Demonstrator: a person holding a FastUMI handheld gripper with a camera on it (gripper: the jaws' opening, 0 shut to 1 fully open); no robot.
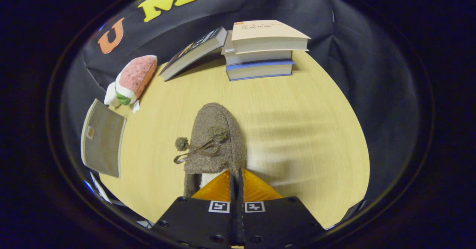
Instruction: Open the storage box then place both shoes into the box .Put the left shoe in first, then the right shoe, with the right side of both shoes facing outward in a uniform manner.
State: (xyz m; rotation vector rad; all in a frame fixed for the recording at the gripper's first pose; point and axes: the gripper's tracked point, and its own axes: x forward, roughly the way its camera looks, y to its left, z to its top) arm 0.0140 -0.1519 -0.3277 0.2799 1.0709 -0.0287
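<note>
Wooden counter (297, 130): fingers (236, 184) clamped on the brown shoe's (217, 137) heel collar; lift level, keeping that pinch firm toward the grey box (102, 143).

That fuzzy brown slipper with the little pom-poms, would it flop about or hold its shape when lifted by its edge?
The fuzzy brown slipper would probably sag a little: its fleecy upper looks soft. It seems light for its size and, being textured, unlikely to slip. The gripper, fingers nearly together, appears pinched on the rim of its opening, so the toe may droop.
</note>
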